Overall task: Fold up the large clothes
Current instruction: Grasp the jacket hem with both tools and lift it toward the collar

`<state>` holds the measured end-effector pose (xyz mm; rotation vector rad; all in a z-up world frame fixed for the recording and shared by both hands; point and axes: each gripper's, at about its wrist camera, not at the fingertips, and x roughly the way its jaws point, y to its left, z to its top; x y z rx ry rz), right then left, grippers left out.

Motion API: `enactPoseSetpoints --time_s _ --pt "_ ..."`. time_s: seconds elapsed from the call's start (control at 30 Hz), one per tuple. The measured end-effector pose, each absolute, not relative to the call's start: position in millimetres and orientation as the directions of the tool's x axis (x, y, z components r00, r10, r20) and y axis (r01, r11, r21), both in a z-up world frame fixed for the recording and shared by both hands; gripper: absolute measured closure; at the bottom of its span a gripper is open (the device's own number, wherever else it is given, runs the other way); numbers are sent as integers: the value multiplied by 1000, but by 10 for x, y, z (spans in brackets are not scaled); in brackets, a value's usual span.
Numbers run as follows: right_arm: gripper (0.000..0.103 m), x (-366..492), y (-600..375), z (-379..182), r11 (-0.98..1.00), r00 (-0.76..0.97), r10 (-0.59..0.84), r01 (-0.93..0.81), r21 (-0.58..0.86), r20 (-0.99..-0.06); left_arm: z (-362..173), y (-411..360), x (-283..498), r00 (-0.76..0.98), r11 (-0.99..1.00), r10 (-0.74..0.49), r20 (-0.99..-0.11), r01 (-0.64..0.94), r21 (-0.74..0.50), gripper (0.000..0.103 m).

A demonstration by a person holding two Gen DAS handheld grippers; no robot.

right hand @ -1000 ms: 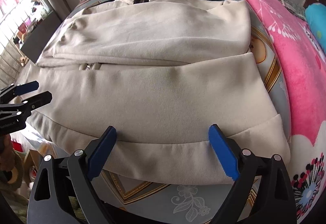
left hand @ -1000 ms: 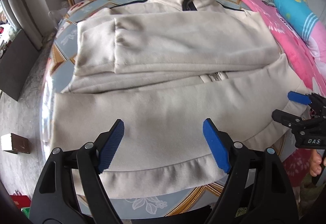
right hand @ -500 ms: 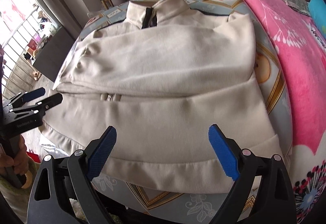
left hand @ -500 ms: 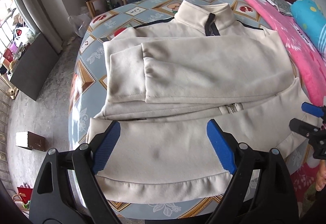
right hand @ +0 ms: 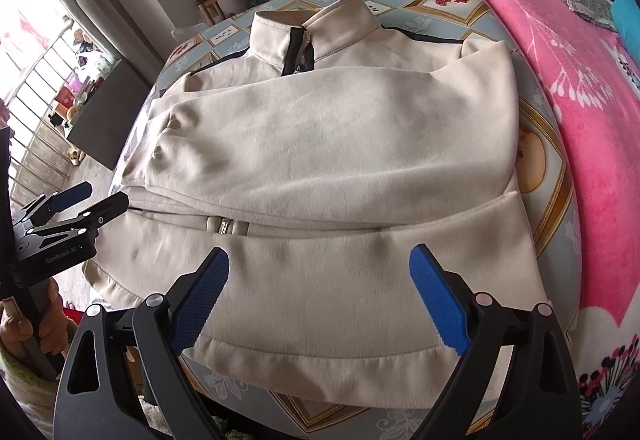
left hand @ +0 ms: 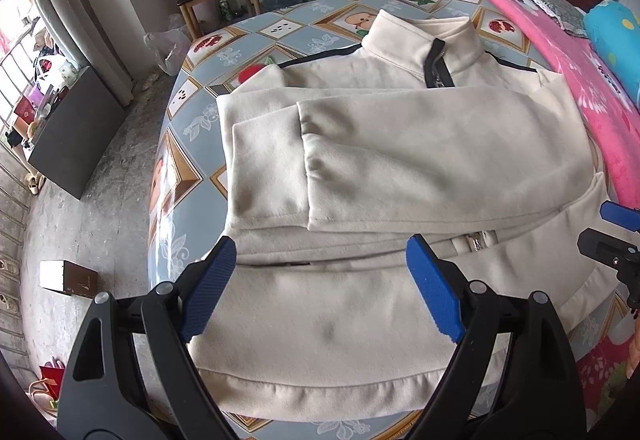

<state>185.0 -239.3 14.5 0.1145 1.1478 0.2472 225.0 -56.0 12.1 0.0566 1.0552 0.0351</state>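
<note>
Table [left hand: 280,35] carries the jacket [left hand: 400,143] flat, collar far, hem at my near edge, so the next fold can go bottom-up. Sleeves [left hand: 420,135] lie crossed over the chest to keep the bundle narrow. My left claw [left hand: 322,290] and right claw [right hand: 320,298] hang over the hem, both released, nothing grasped

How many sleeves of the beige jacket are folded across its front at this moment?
2. One sleeve lies across the chest of the jacket, its cuff toward the left. The other sleeve's cuff shows beneath it at the left; the rest of it is hidden.
</note>
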Motion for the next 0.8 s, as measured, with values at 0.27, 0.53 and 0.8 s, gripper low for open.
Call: enactPoseSetpoints --time_s 0.27,0.53,0.8 --pt "14 2052 -2362 164 965 383 262 -134 227 -886 87 -516 2429 487 996 87 -869 -22 87 20" --pt "14 2427 -2430 377 965 424 262 -140 223 -867 118 -482 2724 508 996 84 -857 -27 82 20" --pt "14 3406 -2597 831 950 488 312 -160 268 -815 485 -441 3594 572 998 -58 -818 35 -46 20"
